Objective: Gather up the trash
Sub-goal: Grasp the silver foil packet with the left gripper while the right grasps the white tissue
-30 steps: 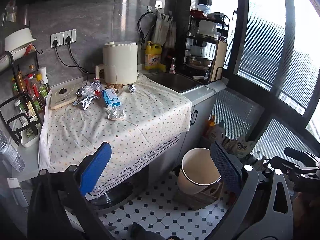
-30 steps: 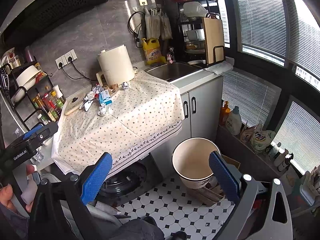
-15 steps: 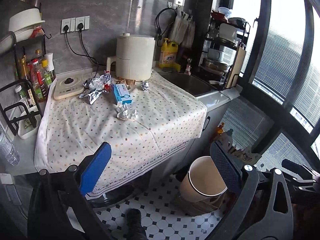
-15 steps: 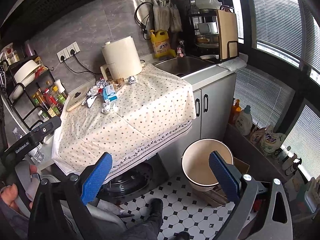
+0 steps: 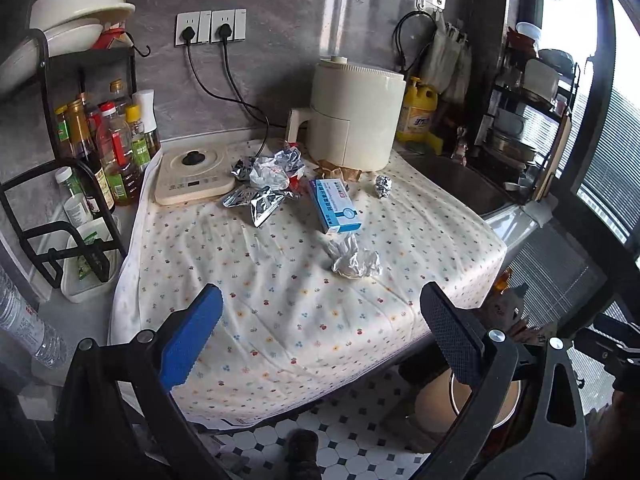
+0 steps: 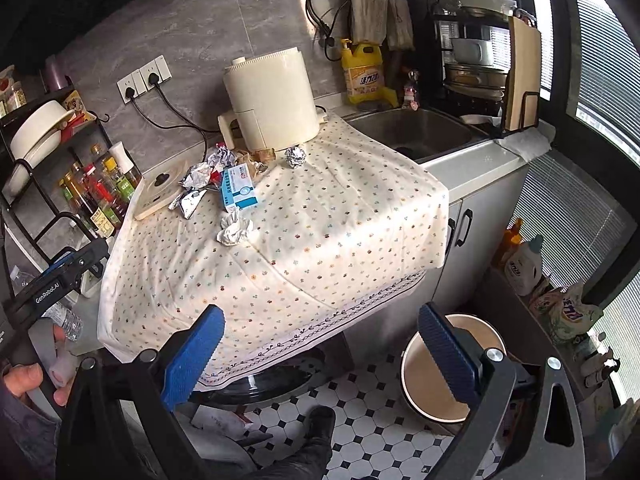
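Trash sits mid-frame in the left wrist view, all on the flowered cloth: crumpled tissue nearest, medicine box just behind it, foil wrappers upper left of the box beside the induction plate, foil ball to the box's right, near the air fryer.

Left gripper: jaws wide apart, nothing held, hovering over the near cloth edge, tissue ahead and slightly right of centre. Right gripper: also fully spread and empty, low in the frame, off the counter edge. Bin on the floor at lower right, partly behind the right finger.

Nothing collected yet by the look of it. Likely next: close on the tissue.

Risks:
- Cloth is loose and wrinkled. Pads coming in too low could pinch fabric with the tissue and drag everything.
- Tissue is soft, so a shallow pinch may slip out on the way to the bin.
- Foil wrappers overlap; grabbing one could scatter the rest.
- Bin sits low and half occluded, so a drop could miss the rim.
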`<action>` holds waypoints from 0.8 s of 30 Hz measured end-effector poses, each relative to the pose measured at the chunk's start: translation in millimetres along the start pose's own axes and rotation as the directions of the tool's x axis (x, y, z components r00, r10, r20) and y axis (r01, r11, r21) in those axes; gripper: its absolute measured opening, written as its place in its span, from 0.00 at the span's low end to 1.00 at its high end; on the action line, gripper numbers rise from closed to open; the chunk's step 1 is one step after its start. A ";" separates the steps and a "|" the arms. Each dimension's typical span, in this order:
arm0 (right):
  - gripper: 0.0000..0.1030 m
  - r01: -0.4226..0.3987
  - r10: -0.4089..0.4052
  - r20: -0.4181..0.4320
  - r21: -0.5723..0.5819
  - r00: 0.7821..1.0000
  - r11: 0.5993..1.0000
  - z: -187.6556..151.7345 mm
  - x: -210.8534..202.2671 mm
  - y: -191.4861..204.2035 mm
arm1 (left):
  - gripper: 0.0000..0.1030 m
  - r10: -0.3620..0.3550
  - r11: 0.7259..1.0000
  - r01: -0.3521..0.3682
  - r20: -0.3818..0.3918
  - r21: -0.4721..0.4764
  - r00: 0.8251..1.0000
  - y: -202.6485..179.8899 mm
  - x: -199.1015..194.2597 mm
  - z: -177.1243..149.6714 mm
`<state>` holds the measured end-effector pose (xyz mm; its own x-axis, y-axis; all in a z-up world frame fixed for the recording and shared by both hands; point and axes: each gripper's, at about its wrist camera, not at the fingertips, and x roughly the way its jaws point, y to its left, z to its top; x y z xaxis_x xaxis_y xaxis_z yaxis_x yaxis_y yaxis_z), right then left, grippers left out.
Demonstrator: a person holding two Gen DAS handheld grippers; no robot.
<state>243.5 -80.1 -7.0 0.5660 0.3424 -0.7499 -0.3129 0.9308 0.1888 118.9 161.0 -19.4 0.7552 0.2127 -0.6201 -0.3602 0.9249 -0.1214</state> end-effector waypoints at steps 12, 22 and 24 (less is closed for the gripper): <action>0.91 -0.074 0.069 -0.083 -0.055 0.994 0.996 56.7 123.4 57.4 | 0.95 0.022 1.000 -0.022 -0.027 -0.007 0.999 58.7 90.1 54.9; 0.80 -0.122 0.106 -0.169 -0.082 0.980 0.989 75.8 215.7 100.1 | 0.95 -0.049 0.999 0.050 -0.082 0.012 0.995 89.9 175.0 82.6; 0.77 -0.132 0.114 -0.193 -0.081 0.975 0.988 76.3 232.8 105.1 | 0.95 -0.037 0.999 0.040 -0.094 0.032 0.995 92.3 193.0 83.5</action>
<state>400.6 107.1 -113.4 0.3687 0.4154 -0.8316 -0.4456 0.8641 0.2341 277.2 313.7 -85.5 0.7133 0.1477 -0.6851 -0.3119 0.9423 -0.1216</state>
